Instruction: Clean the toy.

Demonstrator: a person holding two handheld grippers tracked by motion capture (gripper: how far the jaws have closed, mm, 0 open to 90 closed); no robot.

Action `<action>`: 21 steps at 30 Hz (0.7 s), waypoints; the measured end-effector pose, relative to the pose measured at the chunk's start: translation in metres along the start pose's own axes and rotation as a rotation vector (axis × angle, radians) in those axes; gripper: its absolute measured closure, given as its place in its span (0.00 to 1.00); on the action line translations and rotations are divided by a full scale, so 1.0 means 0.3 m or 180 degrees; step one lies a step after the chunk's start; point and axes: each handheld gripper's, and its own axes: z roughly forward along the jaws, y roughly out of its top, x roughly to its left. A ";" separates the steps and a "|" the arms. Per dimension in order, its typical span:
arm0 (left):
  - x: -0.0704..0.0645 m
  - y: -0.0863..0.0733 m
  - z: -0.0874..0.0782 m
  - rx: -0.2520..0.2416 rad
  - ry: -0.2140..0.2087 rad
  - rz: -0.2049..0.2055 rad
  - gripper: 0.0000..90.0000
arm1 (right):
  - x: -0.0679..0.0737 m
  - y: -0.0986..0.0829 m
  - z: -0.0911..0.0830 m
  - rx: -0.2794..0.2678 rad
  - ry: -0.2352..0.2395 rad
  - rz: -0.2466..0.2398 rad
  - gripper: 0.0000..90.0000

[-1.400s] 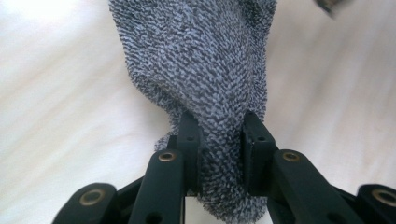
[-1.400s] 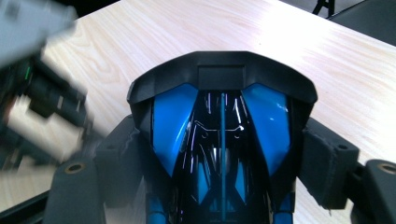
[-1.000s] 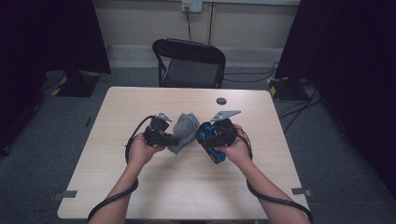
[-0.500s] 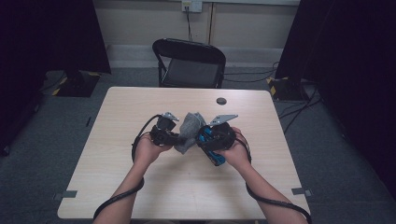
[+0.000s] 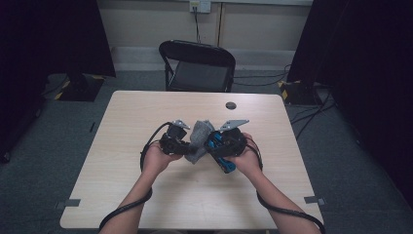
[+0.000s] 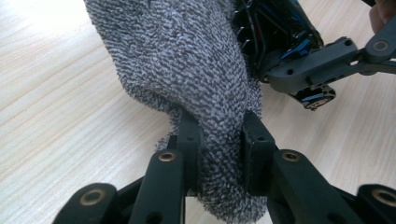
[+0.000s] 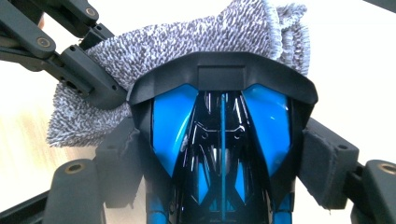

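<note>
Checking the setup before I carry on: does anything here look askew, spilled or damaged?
Nothing stands out. The left gripper pinches the grey cloth, the right gripper clamps the blue-and-black object, and the cloth drapes against it. A small dark disc sits on the table.

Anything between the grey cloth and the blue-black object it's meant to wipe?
Nothing visible. The grey cloth, pinched in the left gripper, already lies against the blue-black object that the right gripper clamps.
</note>
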 end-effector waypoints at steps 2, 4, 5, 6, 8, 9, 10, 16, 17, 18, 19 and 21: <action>-0.003 0.001 0.001 0.0004 -0.0024 0.0016 0.82 | 0.000 0.001 0.000 -0.0001 -0.0006 0.0001 0.29; -0.008 0.003 0.003 0.0008 -0.0029 0.0027 0.82 | -0.001 0.001 0.000 -0.0001 -0.0016 0.0001 0.29; -0.010 0.003 0.005 0.0013 -0.0029 0.0037 0.82 | -0.002 0.002 0.000 0.0005 -0.0025 -0.0006 0.29; -0.011 0.003 0.005 0.0020 -0.0032 0.0049 0.82 | -0.002 0.001 0.000 -0.0001 -0.0025 -0.0002 0.29; -0.015 0.003 0.008 0.0015 -0.0040 0.0037 0.82 | -0.003 0.002 0.000 0.0007 -0.0028 0.0000 0.28; -0.016 0.003 0.009 0.0021 -0.0041 0.0034 0.82 | -0.003 0.002 -0.001 0.0000 -0.0036 -0.0005 0.29; -0.017 0.003 0.012 0.0031 -0.0046 0.0045 0.82 | -0.003 0.003 -0.002 -0.0003 -0.0029 0.0003 0.29; -0.024 0.000 0.025 0.0055 -0.0089 0.0080 0.82 | -0.007 0.011 -0.010 -0.0021 -0.0024 0.0010 0.29; -0.025 0.000 0.027 0.0057 -0.0091 0.0083 0.82 | -0.007 0.013 -0.011 -0.0019 -0.0035 0.0005 0.29; -0.027 -0.001 0.030 0.0057 -0.0100 0.0084 0.82 | -0.007 0.014 -0.012 -0.0021 -0.0036 0.0002 0.29; -0.029 -0.001 0.034 0.0064 -0.0109 0.0093 0.82 | -0.007 0.015 -0.013 -0.0024 -0.0038 0.0008 0.29; -0.034 -0.001 0.040 0.0074 -0.0110 0.0102 0.82 | -0.008 0.018 -0.014 -0.0032 -0.0042 0.0001 0.29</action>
